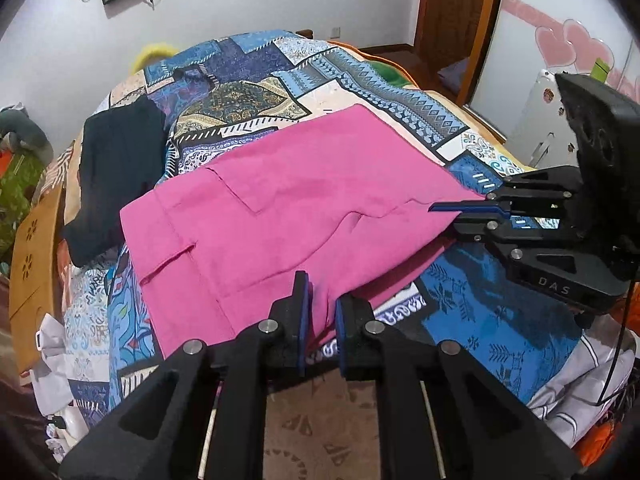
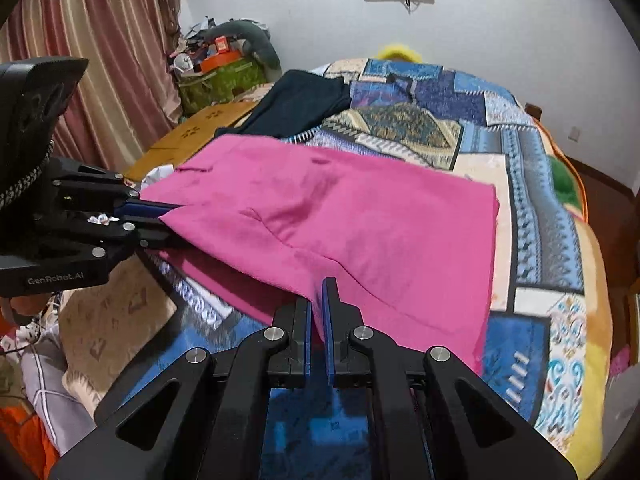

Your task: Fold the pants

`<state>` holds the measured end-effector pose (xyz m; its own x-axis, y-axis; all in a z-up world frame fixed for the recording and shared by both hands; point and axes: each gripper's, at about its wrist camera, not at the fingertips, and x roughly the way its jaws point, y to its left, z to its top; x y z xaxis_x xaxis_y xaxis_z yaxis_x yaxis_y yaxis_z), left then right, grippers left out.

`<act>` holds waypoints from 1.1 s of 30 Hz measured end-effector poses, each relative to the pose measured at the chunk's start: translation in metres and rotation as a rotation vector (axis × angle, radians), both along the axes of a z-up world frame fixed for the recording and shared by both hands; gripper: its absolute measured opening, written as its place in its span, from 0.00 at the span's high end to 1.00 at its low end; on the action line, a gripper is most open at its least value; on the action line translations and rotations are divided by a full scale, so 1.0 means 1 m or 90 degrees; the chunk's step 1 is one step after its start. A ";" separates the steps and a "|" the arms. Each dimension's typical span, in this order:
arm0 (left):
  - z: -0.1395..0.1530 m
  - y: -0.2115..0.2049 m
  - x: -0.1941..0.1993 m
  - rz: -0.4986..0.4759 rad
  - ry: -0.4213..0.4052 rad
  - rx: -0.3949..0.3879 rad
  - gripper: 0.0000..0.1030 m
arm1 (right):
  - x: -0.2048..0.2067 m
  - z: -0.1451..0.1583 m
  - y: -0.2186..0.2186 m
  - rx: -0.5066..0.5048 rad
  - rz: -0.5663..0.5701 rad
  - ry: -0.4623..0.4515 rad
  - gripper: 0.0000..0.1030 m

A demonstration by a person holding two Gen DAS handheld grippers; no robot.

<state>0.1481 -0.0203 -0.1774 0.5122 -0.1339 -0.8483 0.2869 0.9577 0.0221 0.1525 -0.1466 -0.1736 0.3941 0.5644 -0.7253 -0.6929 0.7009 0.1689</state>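
The pink pants (image 1: pixel 288 216) lie folded on the patterned blue quilt (image 1: pixel 256 80), and show in the right wrist view too (image 2: pixel 360 220). My left gripper (image 1: pixel 322 300) is shut on the near edge of the pants and holds that edge lifted a little; it enters the right wrist view from the left (image 2: pixel 160 216). My right gripper (image 2: pixel 318 304) is shut on another part of the near edge; it enters the left wrist view from the right (image 1: pixel 464 210). The fabric sags between the two grips.
A dark garment (image 1: pixel 116 168) lies on the quilt beyond the pants, also in the right wrist view (image 2: pixel 296 100). A wooden board (image 1: pixel 32 248) flanks the bed. Clutter and curtains (image 2: pixel 100 60) stand by the far wall. A door (image 1: pixel 452 12) is at the back.
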 end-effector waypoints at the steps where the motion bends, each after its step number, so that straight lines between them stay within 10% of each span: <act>1: 0.000 0.001 -0.002 0.000 0.000 -0.001 0.88 | -0.001 -0.002 0.000 -0.001 0.000 0.007 0.94; 24: 0.045 0.031 -0.009 0.072 -0.029 -0.073 0.61 | -0.002 0.037 -0.006 0.091 -0.049 0.040 0.63; 33: 0.012 0.042 0.009 0.126 -0.016 -0.046 0.55 | 0.013 0.008 0.019 0.080 -0.049 0.104 0.63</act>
